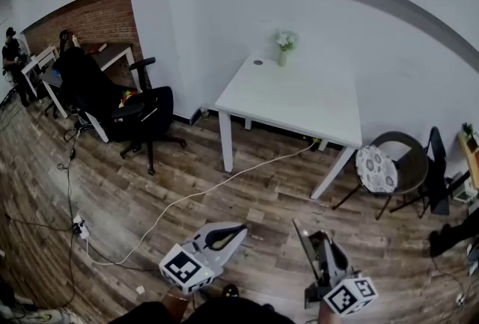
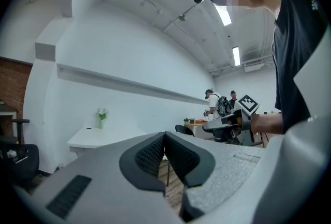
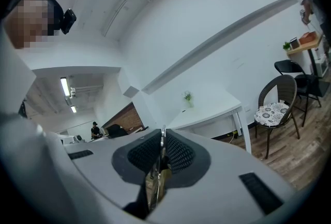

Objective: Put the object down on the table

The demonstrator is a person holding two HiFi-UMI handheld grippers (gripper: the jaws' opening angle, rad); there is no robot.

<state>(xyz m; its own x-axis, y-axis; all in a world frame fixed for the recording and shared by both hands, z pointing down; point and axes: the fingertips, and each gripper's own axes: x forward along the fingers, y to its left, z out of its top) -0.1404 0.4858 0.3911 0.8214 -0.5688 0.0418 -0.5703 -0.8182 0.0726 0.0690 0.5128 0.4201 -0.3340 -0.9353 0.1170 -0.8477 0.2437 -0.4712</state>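
Observation:
My right gripper (image 3: 163, 137) is shut on a thin flat object (image 3: 161, 158) that stands edge-on between its dark ribbed pads, with a brownish part showing lower down. In the head view the right gripper (image 1: 299, 227) is low at centre right over the wooden floor, with the object (image 1: 306, 242) seen as a dark thin strip. The left gripper (image 2: 164, 137) has its pads together with nothing between them; it is at the bottom centre (image 1: 241, 228) of the head view. The white table (image 1: 299, 102) stands ahead against the wall, well beyond both grippers.
A vase of flowers (image 1: 284, 42) and a small dark item (image 1: 257, 62) sit at the table's far edge. A black office chair (image 1: 142, 117) is left of the table, a cushioned round chair (image 1: 382, 169) right of it. A white cable (image 1: 209, 191) crosses the floor.

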